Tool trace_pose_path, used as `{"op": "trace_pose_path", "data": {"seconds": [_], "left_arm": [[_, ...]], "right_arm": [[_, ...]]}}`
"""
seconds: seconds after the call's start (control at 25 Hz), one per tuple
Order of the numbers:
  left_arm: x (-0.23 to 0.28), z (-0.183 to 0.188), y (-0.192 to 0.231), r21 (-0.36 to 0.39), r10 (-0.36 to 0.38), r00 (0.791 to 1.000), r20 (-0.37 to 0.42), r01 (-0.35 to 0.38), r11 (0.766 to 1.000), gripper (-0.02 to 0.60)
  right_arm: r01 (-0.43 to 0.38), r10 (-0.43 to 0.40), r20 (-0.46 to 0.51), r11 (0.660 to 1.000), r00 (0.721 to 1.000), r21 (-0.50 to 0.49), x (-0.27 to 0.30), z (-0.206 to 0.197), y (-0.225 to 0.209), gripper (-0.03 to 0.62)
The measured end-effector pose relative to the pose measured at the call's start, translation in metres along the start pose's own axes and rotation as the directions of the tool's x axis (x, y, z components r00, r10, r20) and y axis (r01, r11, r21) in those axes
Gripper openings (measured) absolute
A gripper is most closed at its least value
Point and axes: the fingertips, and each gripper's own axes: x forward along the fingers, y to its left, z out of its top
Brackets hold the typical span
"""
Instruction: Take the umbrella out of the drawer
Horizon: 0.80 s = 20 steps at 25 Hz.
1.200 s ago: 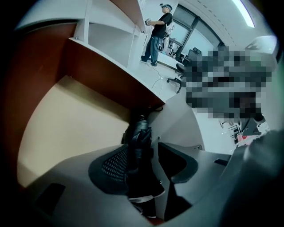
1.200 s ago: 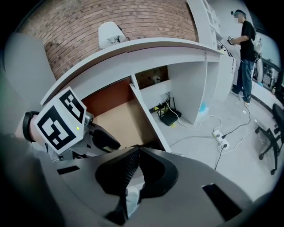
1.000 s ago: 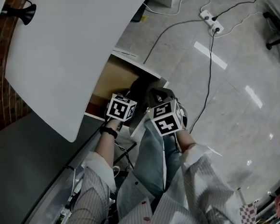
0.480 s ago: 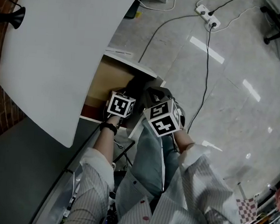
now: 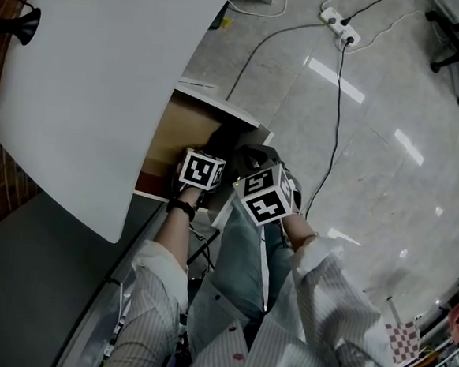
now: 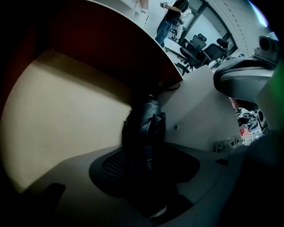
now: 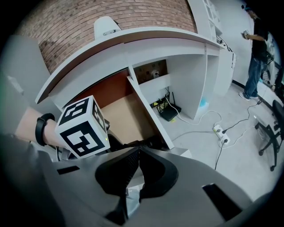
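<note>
- No words, brand names or numbers can be read anywhere;
- the cube (image 5: 201, 171) behind the left fingers (image 6: 116, 163) bears only black-and-white square patterns, no letters;
- the cube (image 5: 264, 193) behind the right fingers (image 7: 122, 170) likewise shows block patterns only; nothing on it reads as text.

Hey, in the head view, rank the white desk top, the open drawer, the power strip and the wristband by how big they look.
1. White desk top
2. Open drawer
3. Power strip and wristband: too alike to rank.
</note>
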Motion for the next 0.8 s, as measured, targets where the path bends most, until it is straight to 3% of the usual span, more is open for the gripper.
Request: {"op": "trace_pose_path", "data": {"seconds": [0.28,0.8], "left_arm": [[-0.002,-0.001,-0.004,0.021,0.006,0.999,0.042,-0.007,1.0,0.218],[-0.055,0.01,-0.026,-0.043,0.031,0.988,0.149,-0.025,0.999,0.215]], "right_arm": [[0.013,-0.013,0.0,1.0,1.0,0.011,-0.008,-0.001,0.0,0.035],[0.019,-0.02,0.014,1.0,1.0,0.018,-0.048,0.005,0.015,0.035]]}}
